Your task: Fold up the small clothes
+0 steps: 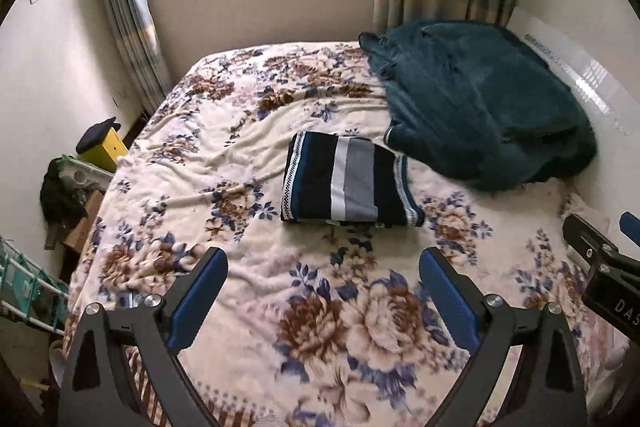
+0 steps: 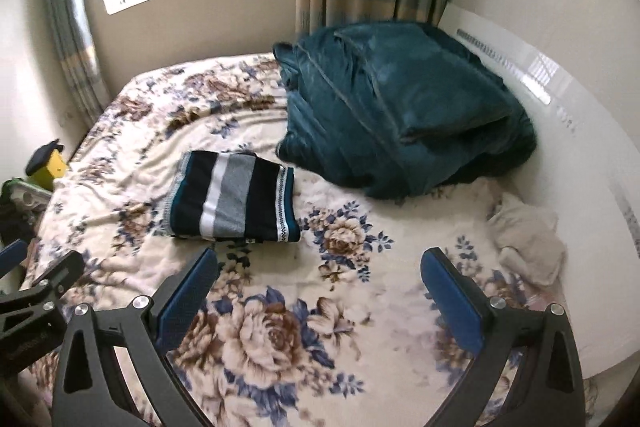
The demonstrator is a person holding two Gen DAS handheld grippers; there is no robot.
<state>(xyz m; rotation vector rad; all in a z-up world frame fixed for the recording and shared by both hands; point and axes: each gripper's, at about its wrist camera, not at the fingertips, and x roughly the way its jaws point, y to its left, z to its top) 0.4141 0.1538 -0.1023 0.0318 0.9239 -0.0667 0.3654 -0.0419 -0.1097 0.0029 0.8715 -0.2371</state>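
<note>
A striped garment (image 1: 348,181), navy, white, grey and teal, lies folded into a neat rectangle on the floral bedspread (image 1: 248,147). It also shows in the right wrist view (image 2: 234,199). My left gripper (image 1: 322,263) is open and empty, held above the bed just in front of the garment. My right gripper (image 2: 320,263) is open and empty, held above the bed to the right of the garment. The right gripper's body shows at the right edge of the left wrist view (image 1: 600,259), and the left gripper's at the left edge of the right wrist view (image 2: 36,291).
A bulky teal blanket (image 2: 404,107) is piled at the bed's back right against a white headboard (image 2: 560,131). A crumpled beige cloth (image 2: 528,239) lies at the right. A yellow box (image 1: 106,147) and clutter stand beside the bed on the left. Window and curtains are behind.
</note>
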